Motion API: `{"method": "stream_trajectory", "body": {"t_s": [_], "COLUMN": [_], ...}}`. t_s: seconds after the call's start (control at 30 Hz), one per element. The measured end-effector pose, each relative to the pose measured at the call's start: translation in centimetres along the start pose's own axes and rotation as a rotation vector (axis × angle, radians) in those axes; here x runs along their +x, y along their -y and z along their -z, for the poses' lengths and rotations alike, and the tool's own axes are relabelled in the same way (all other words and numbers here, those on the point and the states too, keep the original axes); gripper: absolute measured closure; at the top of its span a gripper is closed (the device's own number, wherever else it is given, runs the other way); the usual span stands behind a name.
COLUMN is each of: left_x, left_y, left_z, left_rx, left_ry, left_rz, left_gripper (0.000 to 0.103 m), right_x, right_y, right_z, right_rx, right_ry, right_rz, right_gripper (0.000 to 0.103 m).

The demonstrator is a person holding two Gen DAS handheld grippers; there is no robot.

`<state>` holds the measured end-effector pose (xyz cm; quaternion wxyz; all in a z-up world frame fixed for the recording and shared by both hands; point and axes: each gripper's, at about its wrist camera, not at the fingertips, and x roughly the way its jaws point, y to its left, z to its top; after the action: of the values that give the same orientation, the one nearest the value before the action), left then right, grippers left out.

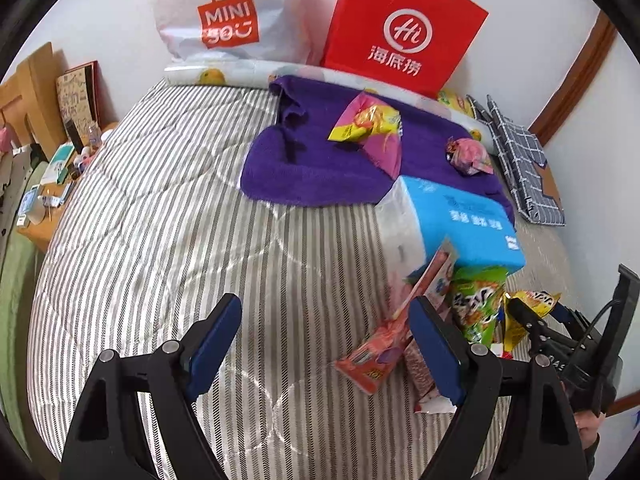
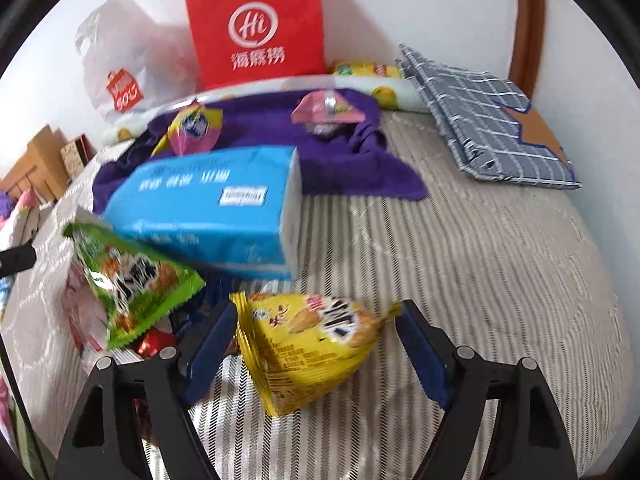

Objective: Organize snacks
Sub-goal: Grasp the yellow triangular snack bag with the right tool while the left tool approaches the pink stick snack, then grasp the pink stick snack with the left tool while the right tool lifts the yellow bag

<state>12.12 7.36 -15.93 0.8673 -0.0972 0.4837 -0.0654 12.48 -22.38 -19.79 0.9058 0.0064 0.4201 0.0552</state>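
Observation:
On the striped bed, my right gripper (image 2: pixel 316 310) straddles a yellow snack bag (image 2: pixel 308 344) lying between its blue pads; the pads stand beside it without visibly squeezing it, so it reads as open. A green snack bag (image 2: pixel 132 280) leans just left of it against a blue tissue pack (image 2: pixel 208 208). My left gripper (image 1: pixel 325 305) is open over bare bedspread, nothing between its fingers. A red snack packet (image 1: pixel 376 352) and a long pink packet (image 1: pixel 432 276) lie by its right finger. Two pink-and-yellow snacks (image 1: pixel 368 128) (image 1: pixel 468 154) rest on a purple towel (image 1: pixel 312 168).
A red paper bag (image 1: pixel 404 28) and a white plastic bag (image 1: pixel 228 20) stand against the wall at the head of the bed. Folded checked cloth (image 1: pixel 516 160) lies at the right edge. A cluttered wooden nightstand (image 1: pixel 44 200) is at the left.

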Motion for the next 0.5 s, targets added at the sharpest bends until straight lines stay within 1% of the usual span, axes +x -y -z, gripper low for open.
{"method": "stream_trajectory", "body": {"t_s": [0.07, 0.1, 0.13, 0.17, 0.2, 0.33, 0.4, 0.5], "left_x": [0.3, 0.4, 0.5, 0.6, 0.7, 1.1, 1.4, 2.1], "left_y": [0.1, 0.2, 0.4, 0.7, 1.0, 2.7, 3.4, 4.2], "left_z": [0.1, 0.2, 0.3, 0.4, 0.5, 0.8, 0.8, 0.8], "left_rx": [0.003, 0.007, 0.012, 0.020, 0.029, 0.101, 0.125, 0.145], "left_ry": [-0.010, -0.016, -0.020, -0.025, -0.028, -0.034, -0.041, -0.042], "left_rz": [0.008, 0.014, 0.020, 0.031, 0.040, 0.057, 0.063, 0.050], "left_gripper": [0.018, 0.018, 0.018, 0.018, 0.018, 0.018, 0.018, 0.019], "right_x": [0.7, 0.8, 0.9, 0.8, 0.6, -0.3, -0.9, -1.3], "right_y": [-0.2, -0.2, -0.2, -0.2, -0.2, 0.7, 1.2, 1.6], "right_z": [0.3, 0.4, 0.6, 0.7, 0.7, 0.6, 0.8, 1.1], "right_rx": [-0.013, -0.015, -0.020, -0.027, -0.030, -0.019, -0.020, -0.026], "right_ry": [-0.011, -0.015, -0.010, 0.001, 0.005, 0.006, 0.014, 0.023], "right_rz": [0.005, 0.003, 0.008, 0.015, 0.025, 0.001, 0.019, 0.040], "right_gripper": [0.029, 0.033, 0.034, 0.037, 0.043, 0.043, 0.044, 0.044]}}
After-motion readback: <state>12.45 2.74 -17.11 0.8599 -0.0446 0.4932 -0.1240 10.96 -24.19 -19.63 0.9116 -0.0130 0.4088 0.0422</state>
